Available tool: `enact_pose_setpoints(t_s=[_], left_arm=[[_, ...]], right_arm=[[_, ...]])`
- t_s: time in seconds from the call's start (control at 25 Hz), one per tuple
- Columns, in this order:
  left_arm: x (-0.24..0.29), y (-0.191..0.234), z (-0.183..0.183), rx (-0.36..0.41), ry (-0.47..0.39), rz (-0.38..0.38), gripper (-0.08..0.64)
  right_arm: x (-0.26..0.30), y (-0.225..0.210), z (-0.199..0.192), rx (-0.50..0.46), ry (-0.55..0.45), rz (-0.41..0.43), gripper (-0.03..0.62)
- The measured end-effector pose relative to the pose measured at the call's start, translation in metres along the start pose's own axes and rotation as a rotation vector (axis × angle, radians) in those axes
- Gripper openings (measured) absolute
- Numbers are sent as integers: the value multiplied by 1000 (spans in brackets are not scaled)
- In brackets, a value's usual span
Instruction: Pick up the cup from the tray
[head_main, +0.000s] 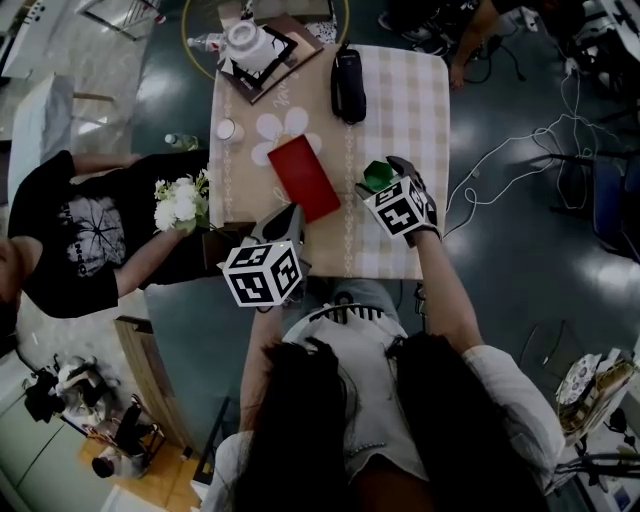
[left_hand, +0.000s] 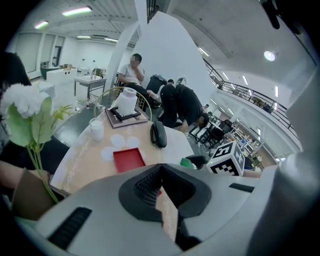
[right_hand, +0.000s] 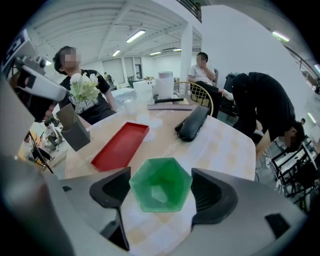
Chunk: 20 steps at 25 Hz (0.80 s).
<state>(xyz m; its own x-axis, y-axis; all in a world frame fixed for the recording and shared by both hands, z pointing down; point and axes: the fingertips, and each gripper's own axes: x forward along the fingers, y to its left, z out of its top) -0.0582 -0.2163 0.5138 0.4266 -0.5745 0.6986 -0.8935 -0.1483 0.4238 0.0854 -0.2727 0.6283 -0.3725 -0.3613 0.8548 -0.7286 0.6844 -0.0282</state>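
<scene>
A green faceted cup (right_hand: 160, 181) sits between the jaws of my right gripper (right_hand: 161, 194), which is shut on it, both pads against its sides. In the head view the cup (head_main: 377, 176) hangs over the checked tablecloth just right of the red tray (head_main: 305, 178), apart from it. The tray (right_hand: 120, 145) lies bare, long side pointing away. My left gripper (head_main: 286, 216) hovers at the tray's near corner by the table's front edge. Its jaws are shut with nothing between them (left_hand: 159, 186).
A black pouch (head_main: 348, 85) lies beyond the tray. A glass of white liquid (head_main: 227, 130) and white flower coasters (head_main: 283, 135) sit at the left. A white jug on a dark board (head_main: 248, 45) is at the far corner. A person at the left holds a vase of white flowers (head_main: 180, 200).
</scene>
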Motion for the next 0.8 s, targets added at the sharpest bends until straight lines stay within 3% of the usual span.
enact_pose_setpoints(t_s=[0.16,0.52,0.8], left_arm=[[-8,5,-4,45,9,22,8],[-17,8,-12,10,1,10,8],[-21,-1,-18,0,-16,-14,8]], right_arm=[[-12,2,7,4,-63,10,364],[-70,13,24,-26,-151,27,365],[-94,54,5,72,-175,68,360]])
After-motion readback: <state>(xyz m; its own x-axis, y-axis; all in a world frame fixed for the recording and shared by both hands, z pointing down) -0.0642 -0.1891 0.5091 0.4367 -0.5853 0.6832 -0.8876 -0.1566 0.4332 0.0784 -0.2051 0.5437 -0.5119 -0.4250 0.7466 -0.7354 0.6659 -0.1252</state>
